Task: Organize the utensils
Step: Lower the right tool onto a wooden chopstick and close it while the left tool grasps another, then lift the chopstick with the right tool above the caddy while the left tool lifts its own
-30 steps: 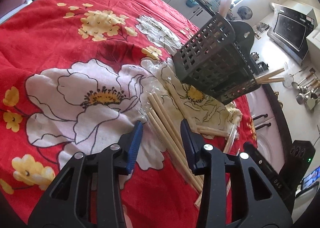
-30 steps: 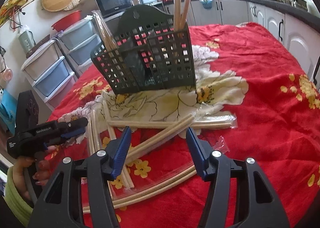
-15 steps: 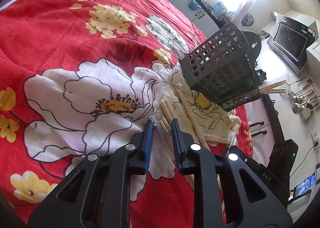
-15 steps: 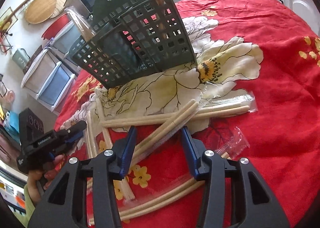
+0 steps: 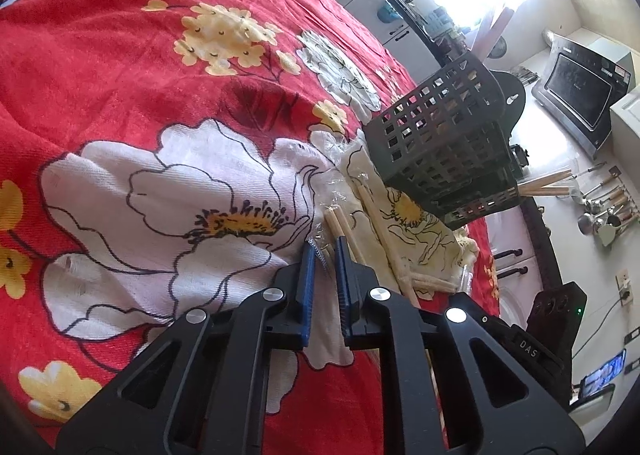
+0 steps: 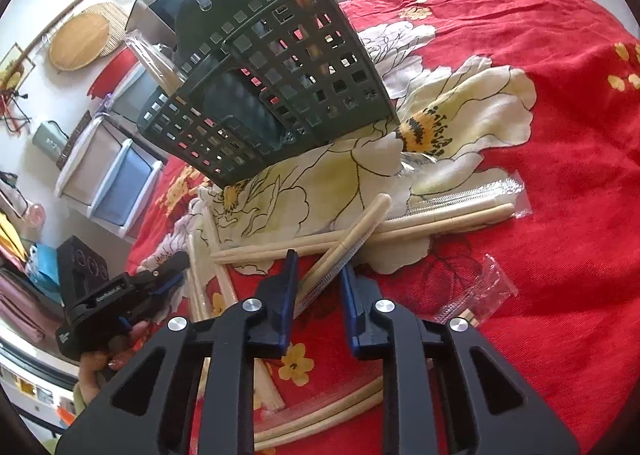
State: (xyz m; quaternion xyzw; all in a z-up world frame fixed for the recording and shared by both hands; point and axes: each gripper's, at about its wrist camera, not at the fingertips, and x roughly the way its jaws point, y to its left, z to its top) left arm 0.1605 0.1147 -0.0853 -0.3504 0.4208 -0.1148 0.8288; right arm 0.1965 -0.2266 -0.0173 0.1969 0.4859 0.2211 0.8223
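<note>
A dark green mesh utensil basket (image 6: 280,83) stands on the red flowered cloth (image 6: 540,135) with chopsticks upright in it; it also shows in the left wrist view (image 5: 444,143). Several wrapped wooden chopstick pairs lie scattered in front of it. My left gripper (image 5: 325,251) is shut on one wrapped chopstick pair (image 5: 336,221) at the cloth. My right gripper (image 6: 320,267) has narrowed around another wrapped chopstick pair (image 6: 352,235), jaws on either side with small gaps. The left gripper (image 6: 160,279) also shows in the right wrist view.
More chopstick pairs lie across the cloth (image 6: 440,219) and near the front edge (image 6: 320,415). An empty plastic wrapper (image 6: 476,287) lies at the right. Storage drawers (image 6: 112,171), a microwave (image 5: 580,95) and kitchen counters stand beyond the table.
Both grippers have closed in from wide open. The left one shut on a chopstick pair; the right one moved forward and narrowed around another pair.
</note>
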